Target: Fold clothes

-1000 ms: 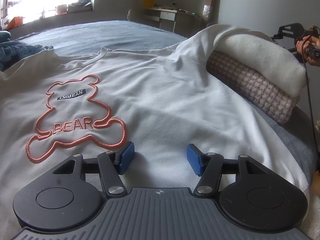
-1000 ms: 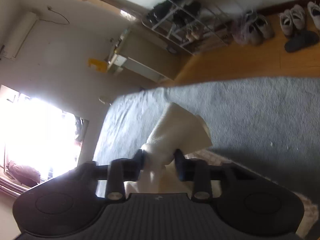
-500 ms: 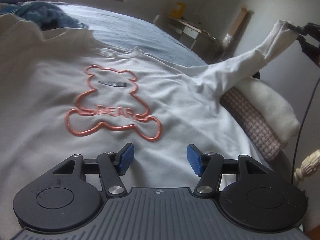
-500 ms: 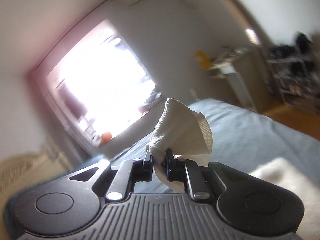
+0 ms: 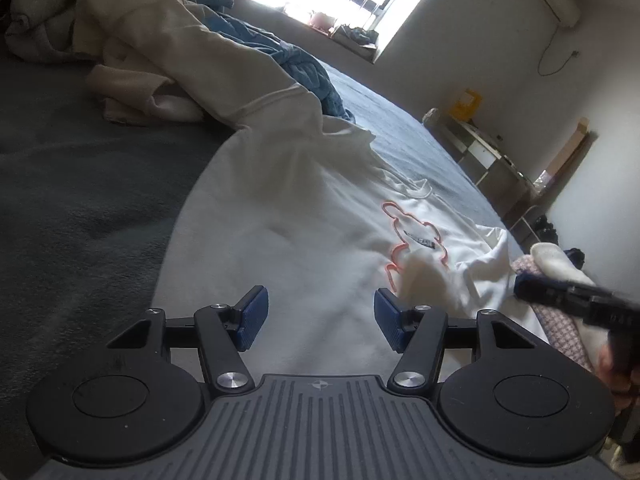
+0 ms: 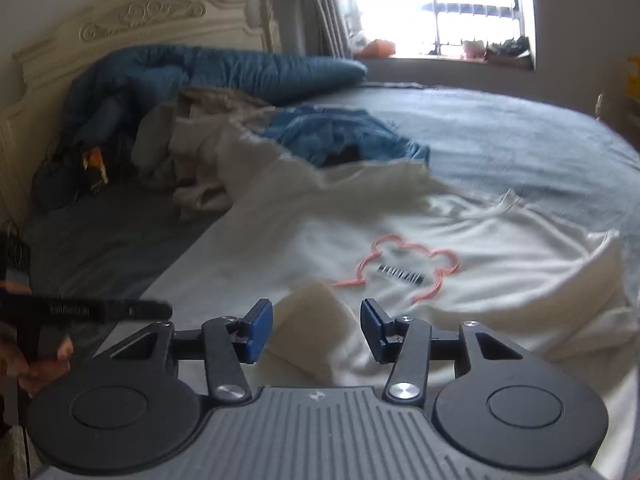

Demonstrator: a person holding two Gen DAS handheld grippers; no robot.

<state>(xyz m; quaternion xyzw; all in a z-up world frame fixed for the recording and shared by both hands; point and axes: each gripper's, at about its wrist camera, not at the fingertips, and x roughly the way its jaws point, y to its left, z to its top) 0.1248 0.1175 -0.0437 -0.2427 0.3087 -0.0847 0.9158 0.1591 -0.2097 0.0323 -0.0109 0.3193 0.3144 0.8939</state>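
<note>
A white sweatshirt (image 5: 304, 216) with an orange bear outline (image 5: 416, 236) lies flat on the grey bed. My left gripper (image 5: 318, 320) hovers open over its lower part, with only flat cloth beneath the blue pads. In the right wrist view the sweatshirt (image 6: 500, 264) has one sleeve (image 6: 312, 320) folded across its front, over the lower part of the bear (image 6: 404, 268). My right gripper (image 6: 316, 328) stands over that cuff. Its jaws are opening, and the cuff lies between them with neither pad pressing on it. The other sleeve runs up toward the clothes pile.
A heap of beige clothes (image 5: 140, 60) and a blue quilt (image 6: 220, 68) lie near the cream headboard (image 6: 140, 20). A folded stack (image 5: 560, 268) sits at the bed's right edge. A desk (image 5: 480, 148) stands by the far wall. A hand (image 6: 36, 360) holds the left gripper's handle.
The right gripper carried the sleeve from high in the air down across the shirt's front, rolled level, and its jaws parted off the cuff. The left gripper slid sideways along the shirt, still open.
</note>
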